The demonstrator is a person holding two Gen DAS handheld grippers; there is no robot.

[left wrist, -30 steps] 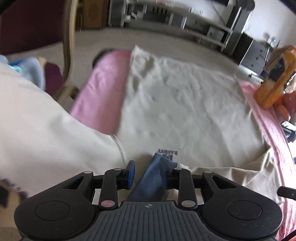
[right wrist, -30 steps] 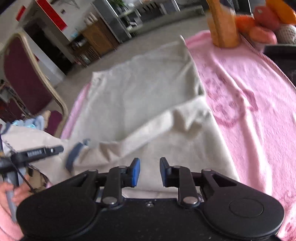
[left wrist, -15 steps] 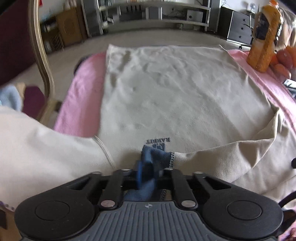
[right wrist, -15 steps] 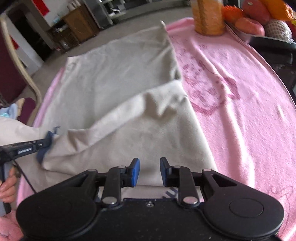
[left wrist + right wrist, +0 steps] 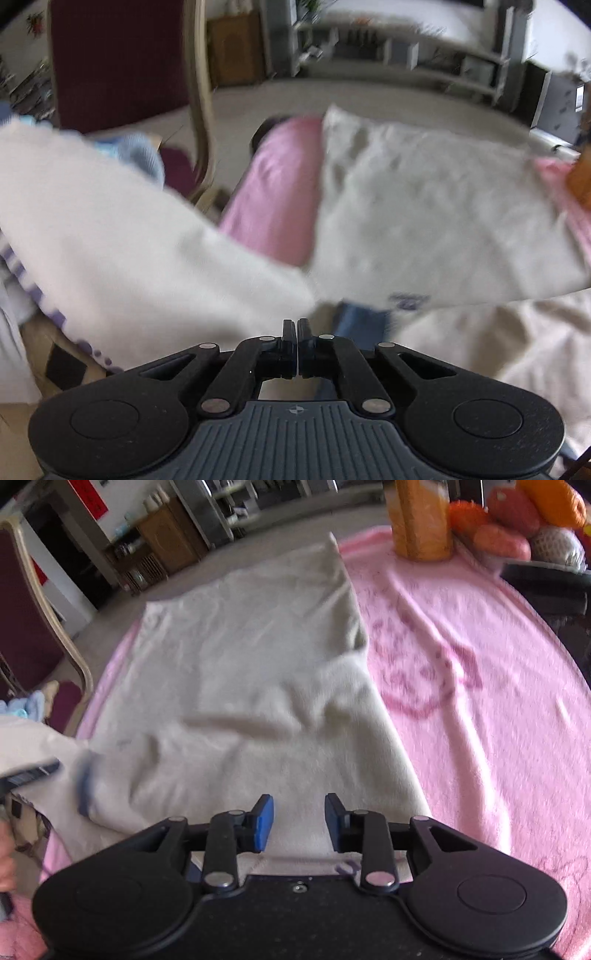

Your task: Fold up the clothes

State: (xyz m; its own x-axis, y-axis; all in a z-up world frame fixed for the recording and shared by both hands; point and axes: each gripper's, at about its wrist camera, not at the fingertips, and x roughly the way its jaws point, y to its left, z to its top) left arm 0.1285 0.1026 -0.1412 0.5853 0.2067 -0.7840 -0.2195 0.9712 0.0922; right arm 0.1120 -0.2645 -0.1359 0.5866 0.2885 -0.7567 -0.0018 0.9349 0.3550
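- Blanket of pink fleece (image 5: pixel 480 709), printed with darker pink figures, covers the table and shows past both sides of the garment.
- Cream long-sleeved fleece top (image 5: pixel 251 672) lies spread flat on the pink blanket, its near part doubled over in a loose fold, one sleeve (image 5: pixel 122 236) trailing off the table's left edge.
- Dark red padded chair with a pale curved frame (image 5: pixel 199 92) stands beyond the table's left side.
- Right gripper (image 5: pixel 299 821) hovers over the near hem of the cream top, its blue-padded jaws parted and holding nothing.
- Left gripper (image 5: pixel 296 345) sits low at the garment's near edge, jaws pressed together; the view is blurred, and whether any cloth is pinched between them cannot be told.
- Orange juice bottle (image 5: pixel 419 520) stands on the blanket at the far right, well apart from the top.
- Orange and red fruit (image 5: pixel 498 535) is piled just beside the bottle.
- Blue collar trim (image 5: pixel 360 319) of the top shows just ahead of the left gripper, to its right.
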